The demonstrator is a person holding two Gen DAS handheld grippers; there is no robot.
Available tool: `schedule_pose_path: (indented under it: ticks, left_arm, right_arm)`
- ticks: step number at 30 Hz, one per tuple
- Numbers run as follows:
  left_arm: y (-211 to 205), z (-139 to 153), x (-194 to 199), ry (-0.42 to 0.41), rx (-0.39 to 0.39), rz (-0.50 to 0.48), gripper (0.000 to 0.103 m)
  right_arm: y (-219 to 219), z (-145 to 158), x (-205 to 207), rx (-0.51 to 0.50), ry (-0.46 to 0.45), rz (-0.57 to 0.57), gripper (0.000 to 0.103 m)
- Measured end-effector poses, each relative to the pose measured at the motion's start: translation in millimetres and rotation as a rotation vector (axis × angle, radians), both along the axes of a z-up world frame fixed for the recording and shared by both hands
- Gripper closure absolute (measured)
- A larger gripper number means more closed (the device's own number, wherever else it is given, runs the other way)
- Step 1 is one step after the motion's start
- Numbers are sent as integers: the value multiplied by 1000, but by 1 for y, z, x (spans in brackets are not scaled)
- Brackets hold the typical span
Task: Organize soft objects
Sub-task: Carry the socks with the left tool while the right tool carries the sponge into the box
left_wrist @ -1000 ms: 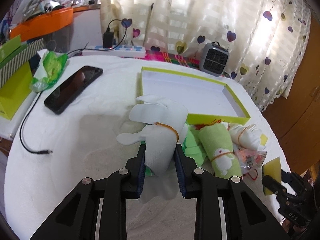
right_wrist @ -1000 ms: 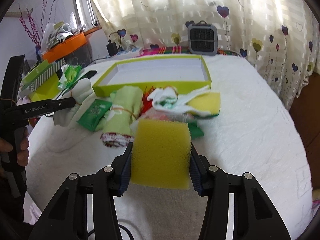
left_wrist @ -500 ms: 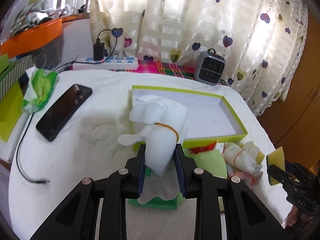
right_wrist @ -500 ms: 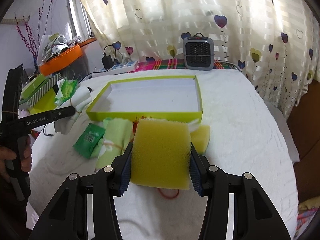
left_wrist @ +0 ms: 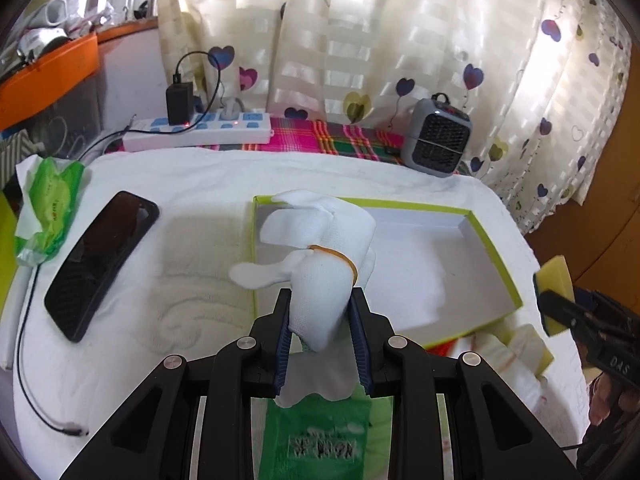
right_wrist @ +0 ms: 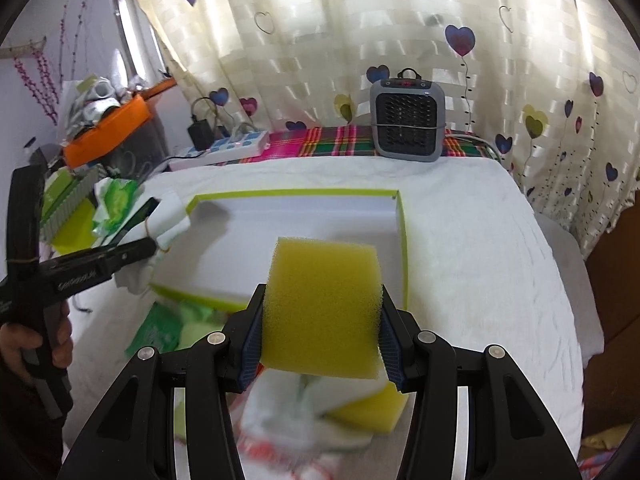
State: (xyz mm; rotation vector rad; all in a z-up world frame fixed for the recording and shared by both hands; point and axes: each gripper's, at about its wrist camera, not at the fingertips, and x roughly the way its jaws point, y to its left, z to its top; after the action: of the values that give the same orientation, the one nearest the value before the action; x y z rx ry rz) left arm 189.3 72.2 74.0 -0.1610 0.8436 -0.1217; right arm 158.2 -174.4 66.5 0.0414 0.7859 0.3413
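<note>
We tilt both grippers down over the shallow box (left_wrist: pixel 496 256). Our left gripper (left_wrist: pixel 320 324) pinches a soft white banded sock bundle (left_wrist: pixel 320 264). Our right gripper (right_wrist: pixel 320 328) squeezes a porous yellow sponge (right_wrist: pixel 322 304).

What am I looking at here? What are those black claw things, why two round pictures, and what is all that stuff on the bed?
No robot: a person holds a hand-worked gripper in each hand, and each carries a wide-angle camera looking along its two fingers. One picture comes from the left gripper, clamped on a rolled white cloth. The other comes from the right gripper, clamped on a yellow sponge. Ahead on the white cover lies an empty green-edged tray. A phone lies to the left.
</note>
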Motion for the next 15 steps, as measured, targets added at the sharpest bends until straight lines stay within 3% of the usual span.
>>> schedule_pose_path:
  ticks: [10,15]
  left_arm:
    - [-7,-18,43,44,16,-13,77]
    - [-13,-27,55,53,74,-8,77]
  right_arm:
    - [7,-25,75,-24,108,14,52]
    - [12,-36,99,-66,146,22,52]
